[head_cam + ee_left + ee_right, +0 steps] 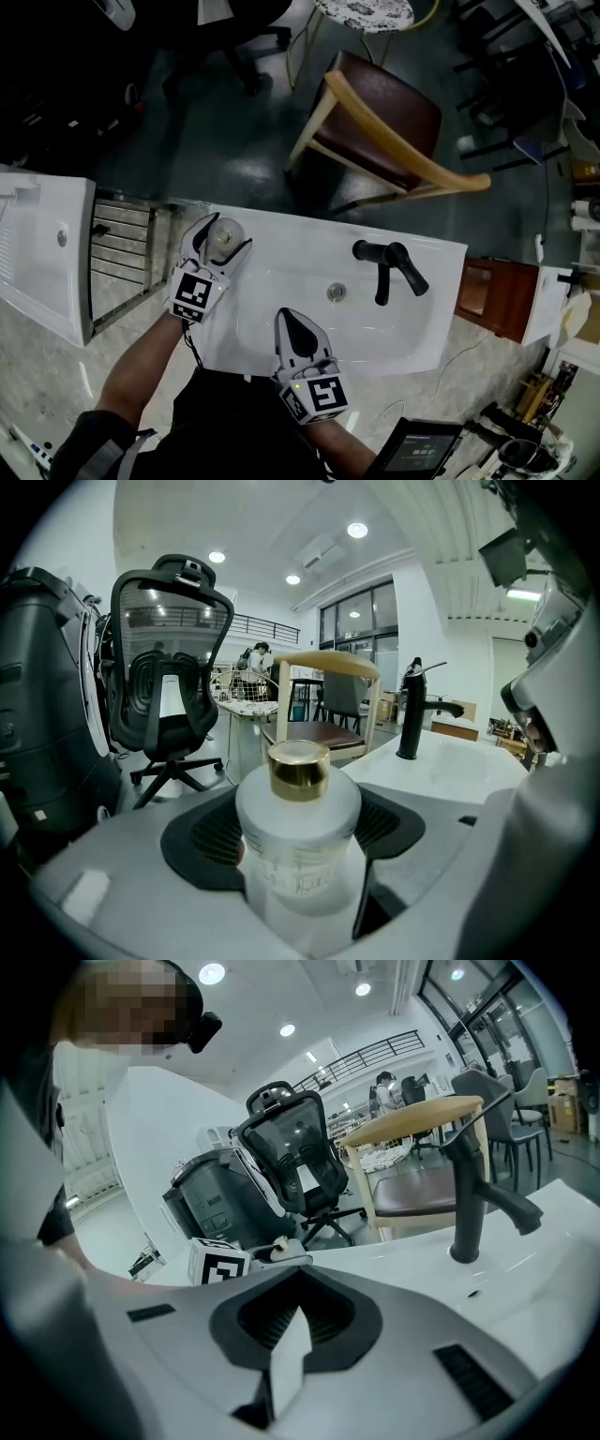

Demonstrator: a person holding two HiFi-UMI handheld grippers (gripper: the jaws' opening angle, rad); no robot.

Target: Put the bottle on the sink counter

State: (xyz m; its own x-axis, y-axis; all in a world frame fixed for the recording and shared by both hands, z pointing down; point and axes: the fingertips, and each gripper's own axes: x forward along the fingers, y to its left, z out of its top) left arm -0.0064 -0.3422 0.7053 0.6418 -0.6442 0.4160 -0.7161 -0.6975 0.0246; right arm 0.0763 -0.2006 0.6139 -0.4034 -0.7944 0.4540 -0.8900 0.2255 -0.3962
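Observation:
A frosted bottle (223, 234) with a gold cap (298, 766) stands upright at the back left corner of the white sink counter (291, 242). My left gripper (226, 240) is shut on the bottle (298, 841), one black pad (202, 841) on each side; the bottle's base is hidden between the jaws. My right gripper (287, 317) hovers over the front of the basin (319, 328), shut and holding nothing, with its jaws (291, 1335) pressed together. The black faucet (384, 267) is at the back right of the basin.
A wooden chair (384, 122) with a brown seat stands behind the sink. A metal rack (117, 253) and a white fixture (37, 253) lie to the left, a wooden cabinet (492, 291) to the right. A black office chair (169, 677) is beyond the counter's left end.

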